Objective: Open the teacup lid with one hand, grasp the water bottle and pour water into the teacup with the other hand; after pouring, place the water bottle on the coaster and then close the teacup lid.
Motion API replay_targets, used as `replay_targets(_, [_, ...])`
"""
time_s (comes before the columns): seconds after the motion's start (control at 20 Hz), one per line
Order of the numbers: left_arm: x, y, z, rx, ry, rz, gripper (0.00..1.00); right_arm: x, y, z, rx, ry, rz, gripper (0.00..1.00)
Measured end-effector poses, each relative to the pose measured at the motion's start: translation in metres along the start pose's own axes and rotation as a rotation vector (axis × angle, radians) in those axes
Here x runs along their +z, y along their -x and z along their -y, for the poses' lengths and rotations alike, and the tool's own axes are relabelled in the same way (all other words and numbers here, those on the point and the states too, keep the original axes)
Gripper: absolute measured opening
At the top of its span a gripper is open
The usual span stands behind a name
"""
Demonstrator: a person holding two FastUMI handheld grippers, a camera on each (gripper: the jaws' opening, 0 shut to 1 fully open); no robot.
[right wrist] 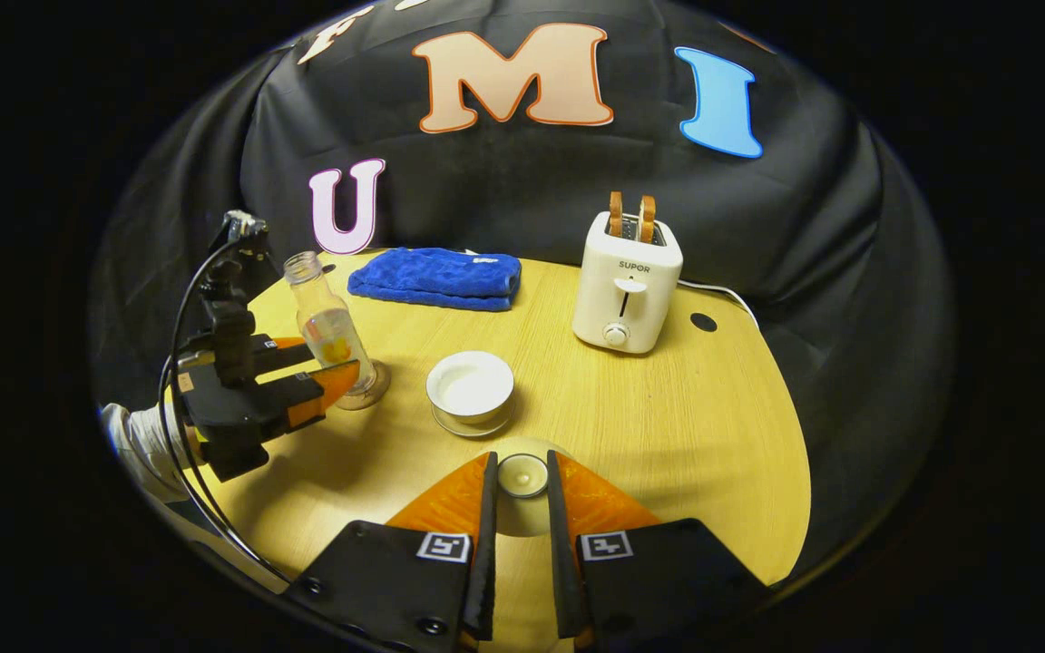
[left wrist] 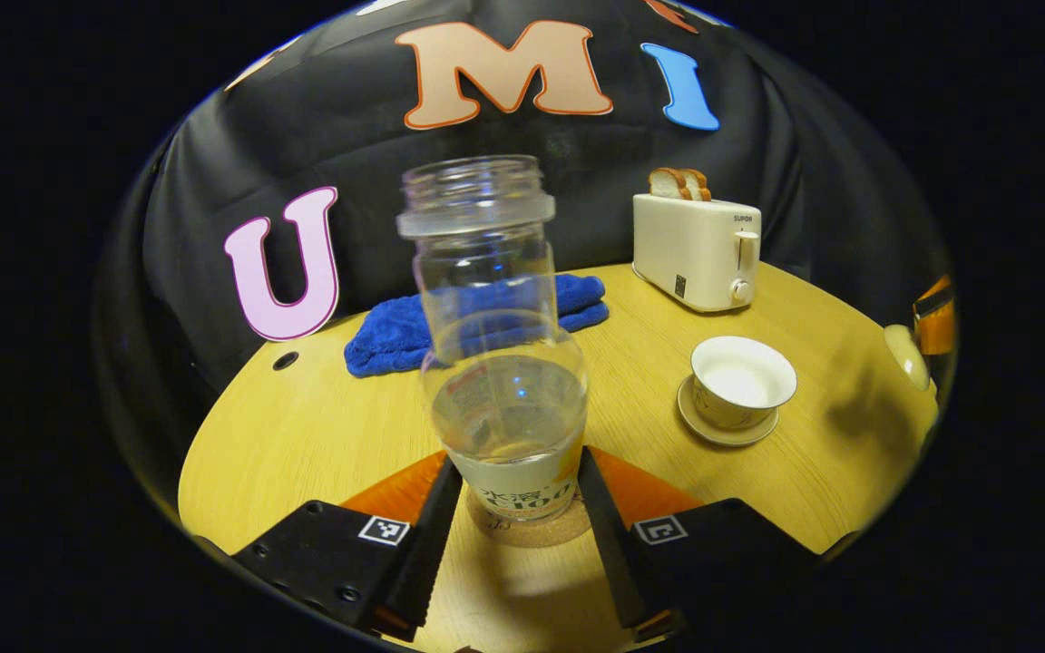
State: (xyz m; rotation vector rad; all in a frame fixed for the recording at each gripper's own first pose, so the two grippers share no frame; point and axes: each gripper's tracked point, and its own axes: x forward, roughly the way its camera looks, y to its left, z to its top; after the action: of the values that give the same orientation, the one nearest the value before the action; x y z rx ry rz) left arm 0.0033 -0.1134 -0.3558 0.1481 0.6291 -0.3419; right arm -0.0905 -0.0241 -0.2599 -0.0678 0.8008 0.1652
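Right gripper (right wrist: 522, 508): I am holding it low over the table's near edge, its two fingers pinching the knob of the lid (right wrist: 522, 474), one on each side.
Lid: I am seeing it hanging cream-coloured between those fingers, just in front of the cup and apart from it; in the left gripper view it is showing at the far right edge (left wrist: 905, 355).
Left gripper (left wrist: 518, 535): I am keeping its fingers spread either side of the bottle's base; a narrow gap is showing on each side, so I am not counting it as gripping. In the right gripper view it (right wrist: 327, 376) is sitting at the left, a sleeve behind it.
Bottle (left wrist: 497, 363): standing uncapped on the coaster, leaning slightly in the fisheye view, water lying in its lower part, a label round its base.
Coaster (left wrist: 532, 531): round cork disc, lying under the bottle between the left fingers.
Cup (right wrist: 470, 385): white, uncovered, sitting on its saucer (right wrist: 473, 422) mid-table, right of the bottle; whether it is holding water I cannot tell.
Table (right wrist: 668, 435): round, pale wood, carrying everything listed.
Towel (right wrist: 436, 277): blue, folded, lying beyond the bottle towards the back.
Toaster (right wrist: 626, 281): cream, standing at the back right with two slices of bread (right wrist: 631, 216) sticking up from its slots.
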Motion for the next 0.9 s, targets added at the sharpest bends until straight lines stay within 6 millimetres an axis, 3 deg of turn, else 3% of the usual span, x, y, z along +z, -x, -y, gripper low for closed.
replay_targets(0.1, [-0.002, 0.002, 0.001, -0.005, 0.011, -0.003, 0.75, 0.005, -0.001, -0.003, 0.006, 0.015, 0.005, 0.28])
replay_targets(0.15, [-0.002, 0.002, 0.000, -0.004, 0.009, -0.001, 0.75, 0.006, -0.002, -0.004, 0.008, 0.018, 0.007, 0.32])
replay_targets(0.35, [-0.005, 0.011, 0.002, -0.013, 0.018, -0.004, 0.76, 0.017, -0.007, -0.013, 0.025, 0.029, 0.019, 0.31])
replay_targets(0.45, [-0.005, 0.018, 0.006, -0.031, 0.033, 0.006, 0.89, 0.025, -0.011, -0.017, 0.035, 0.036, 0.028, 0.30])
replay_targets(0.5, [-0.004, 0.026, 0.007, -0.032, 0.040, 0.012, 0.99, 0.030, -0.014, -0.019, 0.040, 0.036, 0.033, 0.29])
replay_targets(0.8, [0.029, 0.081, -0.009, 0.027, 0.043, 0.118, 0.97, 0.054, -0.052, -0.038, 0.088, -0.013, 0.052, 0.32])
replay_targets(0.9, [0.038, 0.096, -0.012, 0.038, 0.056, 0.144, 0.97, 0.054, -0.070, -0.044, 0.101, -0.025, 0.042, 0.27])
